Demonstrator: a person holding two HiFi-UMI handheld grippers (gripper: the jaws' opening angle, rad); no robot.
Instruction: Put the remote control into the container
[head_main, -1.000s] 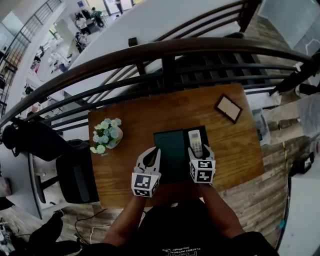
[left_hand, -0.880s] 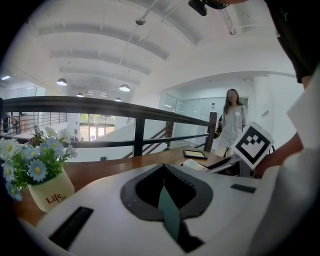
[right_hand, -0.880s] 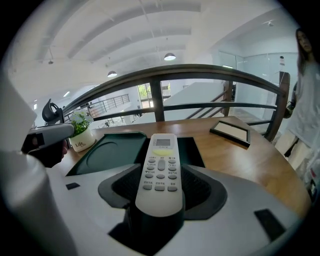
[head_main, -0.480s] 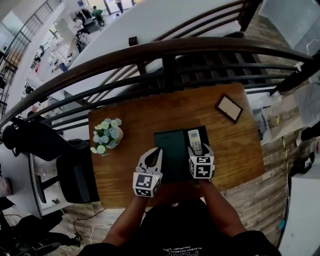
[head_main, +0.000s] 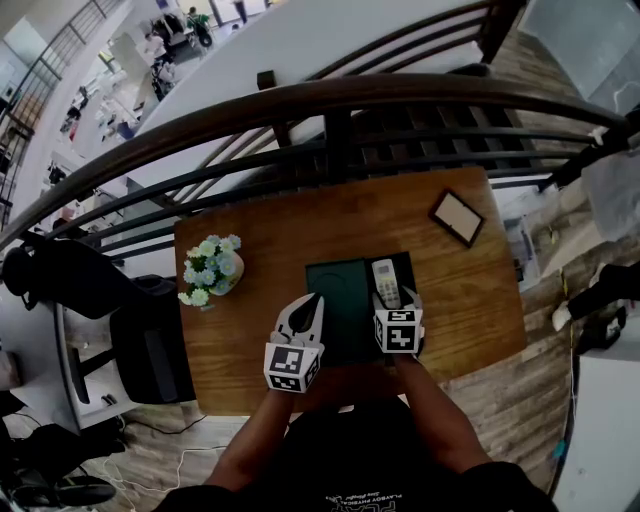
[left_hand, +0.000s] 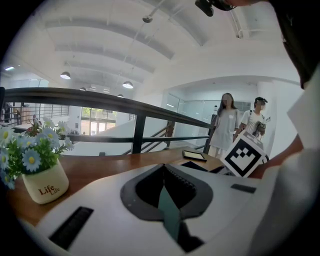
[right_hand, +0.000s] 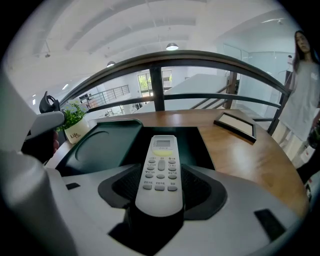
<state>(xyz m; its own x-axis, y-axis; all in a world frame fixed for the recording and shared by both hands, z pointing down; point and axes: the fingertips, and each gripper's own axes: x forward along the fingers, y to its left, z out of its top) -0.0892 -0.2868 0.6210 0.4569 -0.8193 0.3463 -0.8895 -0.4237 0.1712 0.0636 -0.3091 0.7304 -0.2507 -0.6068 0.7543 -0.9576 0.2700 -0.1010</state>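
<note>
The wooden table (head_main: 260, 230) carries the dark green container (head_main: 340, 300), just in front of the person. The left tool (head_main: 312, 303) is pinched shut on the container's near-left rim. The right tool (head_main: 396, 300) clamps the remote control (head_main: 385, 283) by its near end. The remote's long axis points away and its far end is over the right compartment, so it probably only needs lowering.
</note>
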